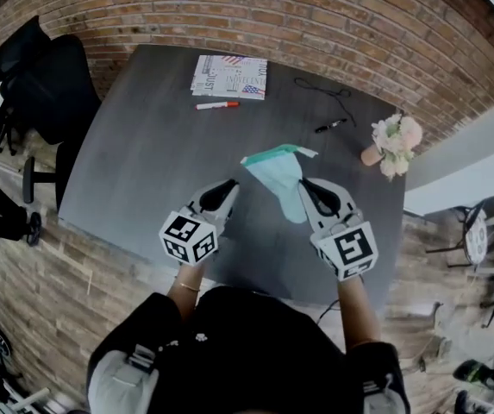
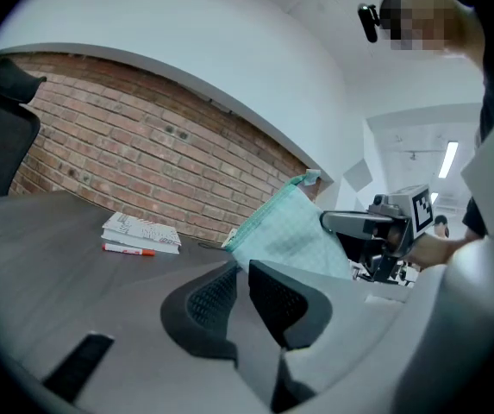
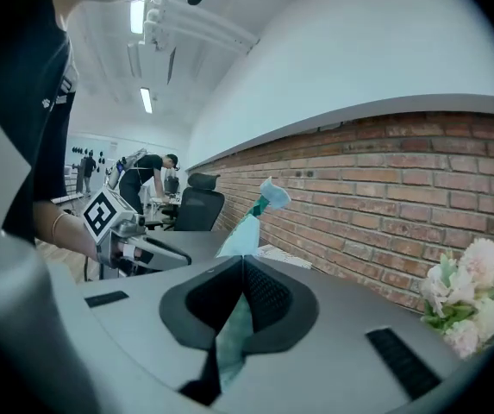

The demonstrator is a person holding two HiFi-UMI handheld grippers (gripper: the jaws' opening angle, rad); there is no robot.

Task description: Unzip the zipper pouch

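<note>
Trouble looked likeliest on the left: the left gripper [image 1: 229, 185] hovered just beside the near corner of the zipper pouch [image 1: 283, 179], its jaws a narrow slit apart with nothing between them, the corner standing just beyond the tips. Closing from there could have pinched bare cloth, or only air, instead of the zip's pull. Where that pull sat I could not tell from any view. The pouch hung above the grey table [image 1: 143, 162], seemingly lifted clear of it, with its darker teal zip edge uppermost. Only the right gripper [image 1: 305, 184] carried it, jaws clamped on the cloth of its right side. One pinch on soft fabric was a thin hold; a tug along the zip from the left might have dragged the cloth through those pads, or merely swung the whole pouch sideways rather than opened it. Counted from left to right: one black office chair [image 1: 44, 84] off the table's left edge, two grippers, one printed booklet [image 1: 229, 76] with one red marker [image 1: 217, 105] just below it, one pouch, one black cable [image 1: 328, 93], one black pen [image 1: 331, 126] — and one small pot of pale flowers [image 1: 393, 143] at the right edge.
</note>
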